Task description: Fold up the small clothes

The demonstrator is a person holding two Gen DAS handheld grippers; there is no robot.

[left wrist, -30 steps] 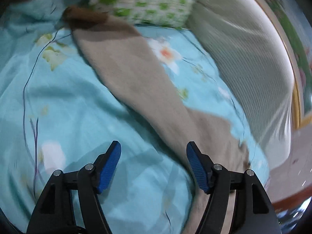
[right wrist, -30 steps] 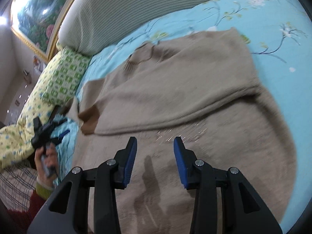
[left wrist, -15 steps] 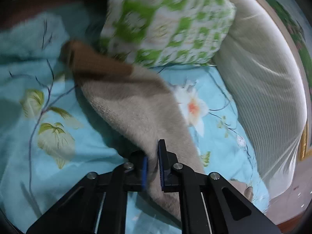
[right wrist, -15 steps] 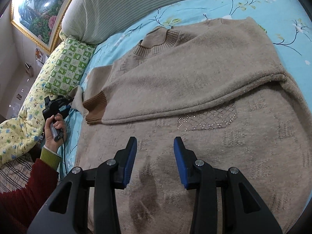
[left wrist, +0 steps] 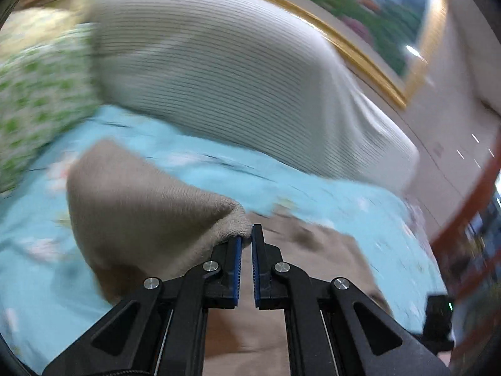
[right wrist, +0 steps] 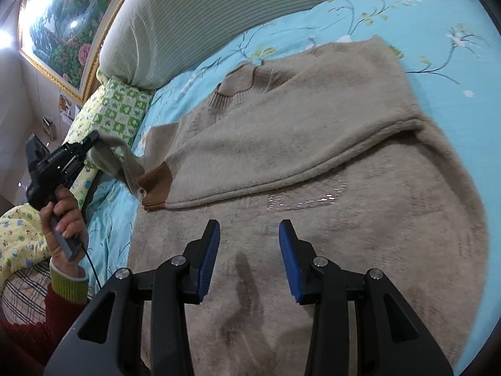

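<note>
A beige knit sweater (right wrist: 313,172) lies spread on the blue floral bedsheet (right wrist: 438,15). One sleeve with a brown cuff (right wrist: 156,188) is folded across its chest. My left gripper (left wrist: 246,241) is shut on the other sleeve (left wrist: 141,206) and holds it lifted off the bed; it also shows at the left of the right wrist view (right wrist: 90,139). My right gripper (right wrist: 249,235) is open and empty, hovering over the sweater's lower body.
A grey striped bolster (right wrist: 203,15) runs along the head of the bed. A green checked pillow (right wrist: 122,109) and a yellow patterned quilt (right wrist: 18,238) lie at the left. A gold-framed painting (right wrist: 56,25) hangs behind.
My left gripper, shut on the sleeve, has lifted it off the bed and swung toward the sweater body. My right gripper has held still and open.
</note>
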